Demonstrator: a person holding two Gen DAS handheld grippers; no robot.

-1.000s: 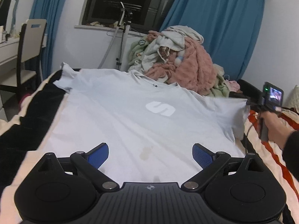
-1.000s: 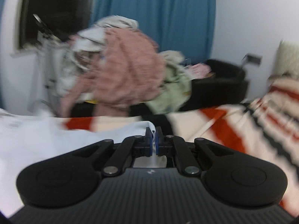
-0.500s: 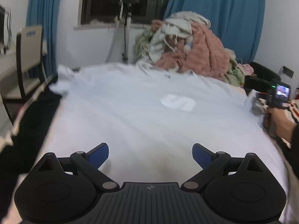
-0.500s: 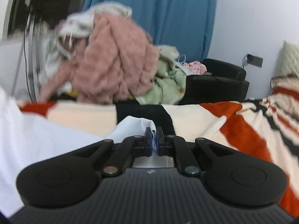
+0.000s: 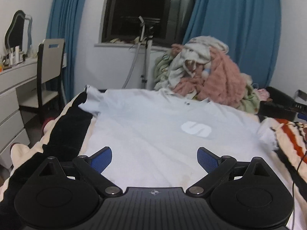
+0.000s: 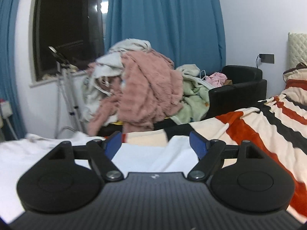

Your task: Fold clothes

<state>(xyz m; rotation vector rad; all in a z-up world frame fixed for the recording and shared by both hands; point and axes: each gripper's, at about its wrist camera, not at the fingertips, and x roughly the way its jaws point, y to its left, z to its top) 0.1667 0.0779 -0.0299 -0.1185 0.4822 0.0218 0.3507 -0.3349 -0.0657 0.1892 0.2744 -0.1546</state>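
A pale blue-white T-shirt (image 5: 153, 130) with a white S logo lies spread flat on the bed, collar toward the far end. My left gripper (image 5: 154, 158) is open and empty over the shirt's near hem. The shirt's right sleeve (image 5: 266, 138) lies crumpled at the right edge. In the right wrist view my right gripper (image 6: 156, 143) is open and empty just above the shirt's right sleeve (image 6: 153, 157).
A pile of pink, green and white clothes (image 5: 207, 76) is heaped past the bed's far end. The blanket (image 6: 259, 126) has red, black and cream stripes. A chair (image 5: 49, 65) and white dresser (image 5: 11, 99) stand left. A black armchair (image 6: 239, 88) stands right.
My right gripper has opened and let go of the shirt's right sleeve, which now lies on the bed. My left gripper stayed open and swung slightly.
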